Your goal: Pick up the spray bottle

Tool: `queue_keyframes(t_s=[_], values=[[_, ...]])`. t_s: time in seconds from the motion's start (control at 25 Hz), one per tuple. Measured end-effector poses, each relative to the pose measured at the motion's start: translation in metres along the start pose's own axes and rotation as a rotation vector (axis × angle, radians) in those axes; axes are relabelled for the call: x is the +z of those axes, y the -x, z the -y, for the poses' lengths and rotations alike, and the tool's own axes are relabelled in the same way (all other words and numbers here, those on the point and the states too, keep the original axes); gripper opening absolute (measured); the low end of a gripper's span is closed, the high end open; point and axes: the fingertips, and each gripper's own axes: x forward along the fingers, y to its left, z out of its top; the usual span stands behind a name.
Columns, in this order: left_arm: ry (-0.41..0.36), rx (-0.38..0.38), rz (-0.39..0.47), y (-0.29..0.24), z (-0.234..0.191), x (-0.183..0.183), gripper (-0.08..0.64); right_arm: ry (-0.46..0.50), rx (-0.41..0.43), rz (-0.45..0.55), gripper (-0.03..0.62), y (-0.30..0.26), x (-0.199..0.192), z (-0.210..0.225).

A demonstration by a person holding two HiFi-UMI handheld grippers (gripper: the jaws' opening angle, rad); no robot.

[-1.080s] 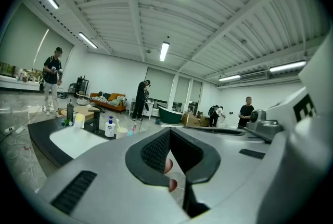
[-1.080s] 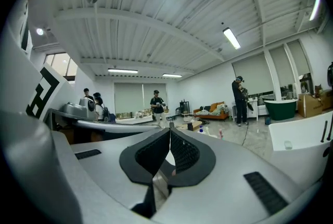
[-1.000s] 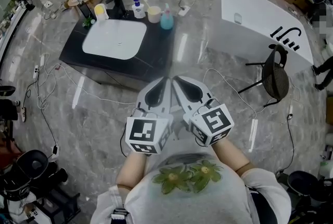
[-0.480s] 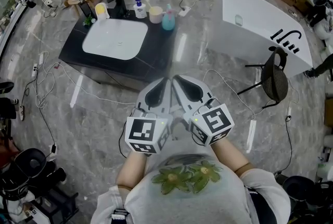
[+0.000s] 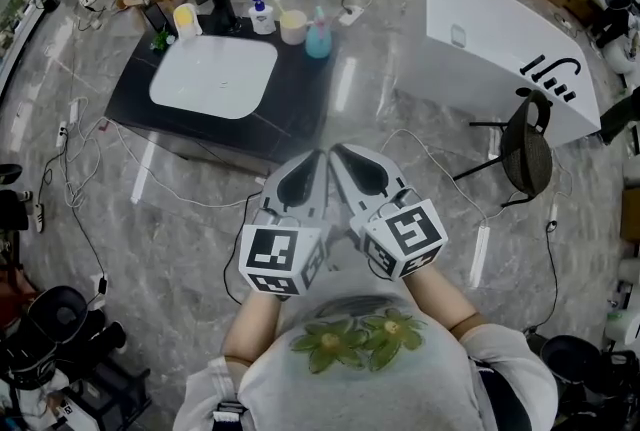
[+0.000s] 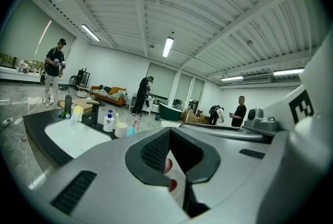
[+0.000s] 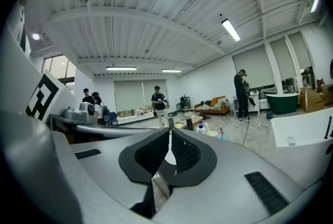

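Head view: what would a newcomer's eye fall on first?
The left hand-held gripper and right hand-held gripper, both shut and empty, point forward from low centre, each bearing a black-and-white marker cube. Beyond them at upper left stands a black counter with a white basin and a teal spray bottle at its back edge. A white bathtub fills the upper right.

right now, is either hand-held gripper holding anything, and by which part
Nothing. The left hand-held gripper and the right hand-held gripper are shut, empty; the bottle stands on the counter.
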Motion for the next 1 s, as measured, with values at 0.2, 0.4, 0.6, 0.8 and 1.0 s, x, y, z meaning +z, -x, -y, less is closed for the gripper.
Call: queue_keyframes(t_s=[0.2,0.4,0.6,0.8,1.0], values=[[0.01,0.007,-0.021,-0.024,-0.007,-0.001,0.009,-0.004,0.004,-0.014,0.025,-0.018,0.0,0.021],[0.011,0.016,-0.032,-0.049,-0.016,0.004,0.009,-0.001,0.013,-0.009,0.025,-0.038,0.008,0.042],[0.002,0.031,-0.039,-0.071,-0.029,0.011,0.009,0.0,0.029,-0.014,0.025,-0.059,0.013,0.058],[-0.002,0.046,-0.031,-0.09,-0.041,0.021,0.009,0.004,0.045,-0.014,0.025,-0.08,0.017,0.071],[-0.006,0.057,-0.029,-0.109,-0.052,0.027,0.009,0.009,0.058,-0.016,0.025,-0.099,0.02,0.085]])
